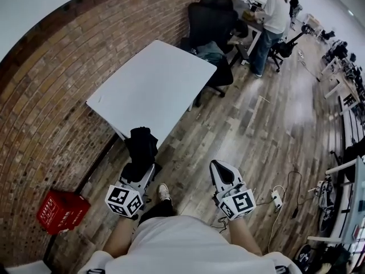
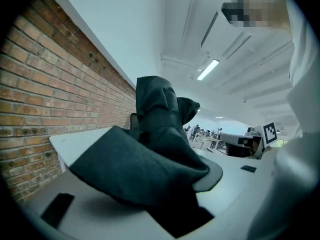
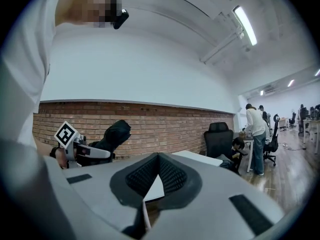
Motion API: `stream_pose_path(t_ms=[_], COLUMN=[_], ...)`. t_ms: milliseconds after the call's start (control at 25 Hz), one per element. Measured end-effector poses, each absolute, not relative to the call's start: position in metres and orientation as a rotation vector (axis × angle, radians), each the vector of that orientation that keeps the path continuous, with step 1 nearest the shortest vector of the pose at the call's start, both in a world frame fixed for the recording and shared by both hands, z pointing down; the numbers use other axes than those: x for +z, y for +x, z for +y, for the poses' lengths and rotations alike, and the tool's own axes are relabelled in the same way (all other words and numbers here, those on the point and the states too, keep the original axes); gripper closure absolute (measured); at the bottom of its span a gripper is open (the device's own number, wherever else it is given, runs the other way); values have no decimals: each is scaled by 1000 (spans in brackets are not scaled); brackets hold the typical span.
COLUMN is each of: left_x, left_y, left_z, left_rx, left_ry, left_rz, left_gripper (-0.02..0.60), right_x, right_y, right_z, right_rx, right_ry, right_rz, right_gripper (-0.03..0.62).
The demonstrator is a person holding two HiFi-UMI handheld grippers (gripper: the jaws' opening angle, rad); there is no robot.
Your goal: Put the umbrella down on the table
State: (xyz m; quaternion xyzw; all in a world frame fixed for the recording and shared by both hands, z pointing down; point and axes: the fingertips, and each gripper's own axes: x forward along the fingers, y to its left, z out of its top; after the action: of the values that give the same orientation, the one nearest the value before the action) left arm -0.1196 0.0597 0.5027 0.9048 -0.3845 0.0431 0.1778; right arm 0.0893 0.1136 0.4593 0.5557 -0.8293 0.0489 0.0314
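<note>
Left hand-held gripper (image 1: pixel 142 173): clamped on the umbrella (image 1: pixel 141 147), the jaws part-way apart with the folded fabric bunched between them.
Right hand-held gripper (image 3: pixel 159 159): jaws together at the tips, nothing between them; it is short of the table's near end and off to its right.
Umbrella: black, folded and soft. It is carried in the air at the near end of the table (image 1: pixel 154 84), its upper end about level with that edge, and it does not rest on the top.
Table: white, with nothing lying on the part in view.
Brick wall (image 1: pixel 45 96): runs along the table's left side.
Red crate (image 1: pixel 61 211): on the floor, nearer than the table and to its left.
Office chair (image 1: pixel 211 21): at the table's far end.
Step in hand: by my reading, the carry toward the table; the set-down is not yet begun.
Next move: likely to bring the umbrella over the middle of the table top, lower it until the fabric lies on the surface, then open the left jaws and draw back. The right one has no evident part.
</note>
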Motion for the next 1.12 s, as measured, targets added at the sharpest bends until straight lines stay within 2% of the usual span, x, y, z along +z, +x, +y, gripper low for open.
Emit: stream_pose_path(t_ms=[440,680,880,1120], left_x=[503,510,517,512], left_y=[-96,-79,-62,-56], left_z=[-60,-89,-103,-129], left_rx=[160,168,176,168], left_ry=[2601,2595,2563,2502], left_rz=[-892,-837,-870,-1009], left_gripper=[360,360,360,360], right_x=[450,452,461,453], right_y=[86,116,141,141], right_z=[3,-20,-51,-118], right_rx=[145,157,193,159], right_ry=[1831,1902,1879,1707], right_rz=[-2515,-2442,-2460,-2640], right_gripper=[576,576,576,576])
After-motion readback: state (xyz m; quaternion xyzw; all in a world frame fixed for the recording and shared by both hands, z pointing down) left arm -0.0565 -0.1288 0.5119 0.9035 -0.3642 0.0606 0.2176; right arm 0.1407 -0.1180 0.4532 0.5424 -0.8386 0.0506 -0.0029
